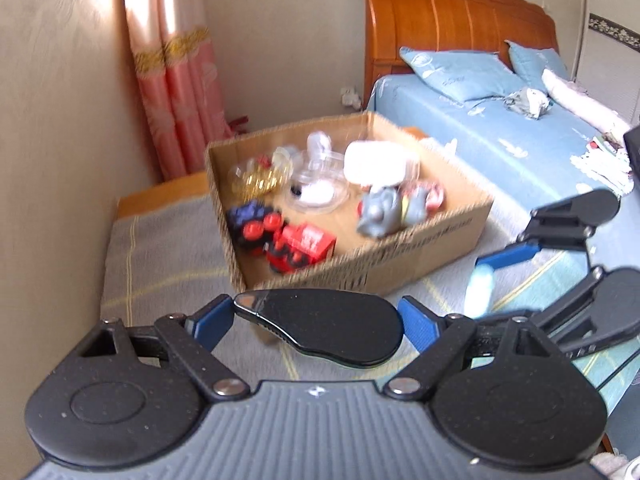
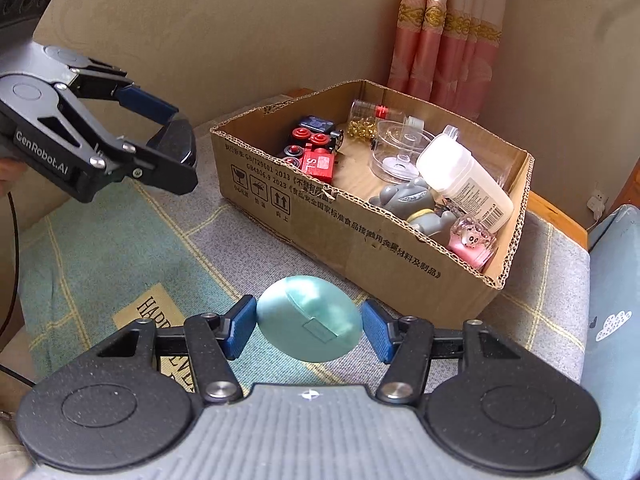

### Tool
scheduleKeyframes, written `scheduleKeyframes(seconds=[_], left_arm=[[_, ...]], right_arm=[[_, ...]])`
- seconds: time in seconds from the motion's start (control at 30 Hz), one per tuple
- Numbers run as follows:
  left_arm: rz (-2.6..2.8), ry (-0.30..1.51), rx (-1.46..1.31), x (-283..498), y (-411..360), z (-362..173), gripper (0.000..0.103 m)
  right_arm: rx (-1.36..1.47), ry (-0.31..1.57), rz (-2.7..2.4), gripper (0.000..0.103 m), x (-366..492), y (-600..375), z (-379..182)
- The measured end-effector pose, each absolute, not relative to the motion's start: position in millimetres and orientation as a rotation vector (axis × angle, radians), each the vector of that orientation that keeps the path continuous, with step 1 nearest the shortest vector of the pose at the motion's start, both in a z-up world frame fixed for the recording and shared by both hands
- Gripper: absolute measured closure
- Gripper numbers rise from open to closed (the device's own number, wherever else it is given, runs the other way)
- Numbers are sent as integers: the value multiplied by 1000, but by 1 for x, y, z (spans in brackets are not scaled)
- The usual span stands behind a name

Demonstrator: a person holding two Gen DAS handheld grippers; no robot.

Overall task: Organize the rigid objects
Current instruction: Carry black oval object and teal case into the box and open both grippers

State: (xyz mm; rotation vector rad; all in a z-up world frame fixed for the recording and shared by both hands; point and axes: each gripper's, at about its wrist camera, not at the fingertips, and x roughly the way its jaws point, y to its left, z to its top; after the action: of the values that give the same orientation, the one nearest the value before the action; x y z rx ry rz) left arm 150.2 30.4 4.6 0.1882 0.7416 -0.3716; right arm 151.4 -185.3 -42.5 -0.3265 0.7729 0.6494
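Teal and glossy, the egg-shaped plastic case (image 2: 310, 322) sits clamped between our right gripper's (image 2: 309, 327) blue pads (image 2: 240, 330), its long axis running across from pad to pad, lifted clear of the checked grey-and-teal blanket (image 2: 120, 248). Over on our left, the left gripper (image 1: 316, 326) is clamped on a flat black oval object (image 1: 320, 326); its blue pads press both ends, the long axis lying crosswise too, jaws spread wide to take it.

Now the key line: the open brown cardboard box (image 2: 360, 236) lies straight ahead and slightly right of the teal case, its near wall just beyond our right fingertips. From the left wrist view the same box sits ahead and above the black oval, so both hands face it, but the right is nearer.

Inside, we see a red and black toy train (image 2: 316, 150) at the left end, clear plastic cups (image 2: 400, 152) at the back, a white bottle (image 2: 464, 178) and a grey figurine (image 2: 412, 200) toward the right. Bare cardboard floor shows in the middle, behind the train; we judge that the likeliest landing spot. The near wall must be cleared first. Beyond stand a beige wall and pink curtain (image 2: 436, 40).
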Motion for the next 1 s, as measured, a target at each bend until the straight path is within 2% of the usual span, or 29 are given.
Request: scheduleKeyframes(seconds=[0.2,0.57,0.73,1.0], left_arm=[[-410,681,213,180,6,25,15],[-375,724,220,250,-18,1,14],[-355,685,148,240,1,6,4],[-228,586,210,198,23,21,1]], right_arm=[[-342,723,656,40,146,-187,-20],[-367,643,644,40,149,-187,18],[-353,630,634,40,162,-186,28],[-327,637,606,40,202,-168,32]])
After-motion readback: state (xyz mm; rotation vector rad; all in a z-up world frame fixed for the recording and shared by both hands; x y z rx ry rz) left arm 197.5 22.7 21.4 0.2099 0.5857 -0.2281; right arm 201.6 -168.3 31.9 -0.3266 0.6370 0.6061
